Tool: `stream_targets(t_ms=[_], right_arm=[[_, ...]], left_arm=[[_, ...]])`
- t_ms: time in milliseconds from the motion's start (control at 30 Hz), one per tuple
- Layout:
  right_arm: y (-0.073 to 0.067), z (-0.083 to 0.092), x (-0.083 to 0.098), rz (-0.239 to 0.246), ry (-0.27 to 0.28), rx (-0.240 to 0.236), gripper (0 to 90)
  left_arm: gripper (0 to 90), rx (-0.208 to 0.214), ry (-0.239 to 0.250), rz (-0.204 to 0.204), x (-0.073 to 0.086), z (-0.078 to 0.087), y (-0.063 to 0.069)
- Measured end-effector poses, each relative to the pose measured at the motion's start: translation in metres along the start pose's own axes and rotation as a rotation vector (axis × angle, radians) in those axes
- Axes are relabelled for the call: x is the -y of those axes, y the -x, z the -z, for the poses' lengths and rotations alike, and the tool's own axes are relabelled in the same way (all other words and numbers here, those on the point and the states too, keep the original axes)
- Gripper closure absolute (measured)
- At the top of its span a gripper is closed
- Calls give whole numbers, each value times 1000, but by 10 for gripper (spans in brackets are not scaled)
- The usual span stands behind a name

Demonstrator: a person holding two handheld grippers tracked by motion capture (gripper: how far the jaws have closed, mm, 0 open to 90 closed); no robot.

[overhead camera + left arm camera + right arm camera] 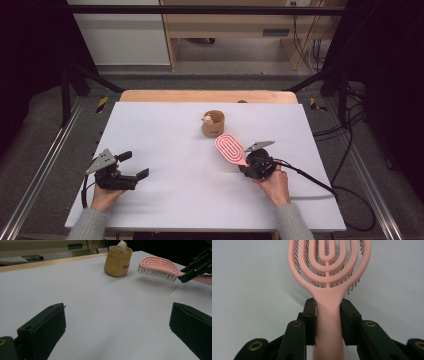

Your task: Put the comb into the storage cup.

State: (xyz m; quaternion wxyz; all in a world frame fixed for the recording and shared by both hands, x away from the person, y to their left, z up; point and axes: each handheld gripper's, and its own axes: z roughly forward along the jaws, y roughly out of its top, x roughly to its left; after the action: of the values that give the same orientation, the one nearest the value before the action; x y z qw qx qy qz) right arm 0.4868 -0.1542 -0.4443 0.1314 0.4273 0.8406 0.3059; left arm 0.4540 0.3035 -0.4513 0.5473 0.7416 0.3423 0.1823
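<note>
Pink hairbrush (229, 148) sits clamped by its handle in the right gripper (248, 162), at the right of the white table (165, 150). In the right gripper view the two black jaws press on either side of the handle just below the looped, open-work head (329, 262), and dark bristles show through the gaps. In the left gripper view the hairbrush (158, 268) is held clear of the table surface, bristles pointing down, roughly level, with a soft shadow under it.

Its head points toward a small tan pouch (213, 123) that stands upright near the far middle of the table; the two are near each other but apart. A little pale figure (122, 246) peeks out of the pouch's top.

Well apart, at the near left of the table, the left gripper (134, 165) rests low in the person's left hand (105, 196), its jaws spread wide with nothing between them. A cable (320, 182) trails from the right gripper across the table's right edge.
</note>
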Motion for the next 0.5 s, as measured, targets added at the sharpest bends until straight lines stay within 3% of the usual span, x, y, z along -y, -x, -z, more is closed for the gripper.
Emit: stream_targets(t_ms=[500], right_arm=[[2,18,-1,12,78,-8,696]], left_arm=[[7,-1,-3,5,0,-1,0]])
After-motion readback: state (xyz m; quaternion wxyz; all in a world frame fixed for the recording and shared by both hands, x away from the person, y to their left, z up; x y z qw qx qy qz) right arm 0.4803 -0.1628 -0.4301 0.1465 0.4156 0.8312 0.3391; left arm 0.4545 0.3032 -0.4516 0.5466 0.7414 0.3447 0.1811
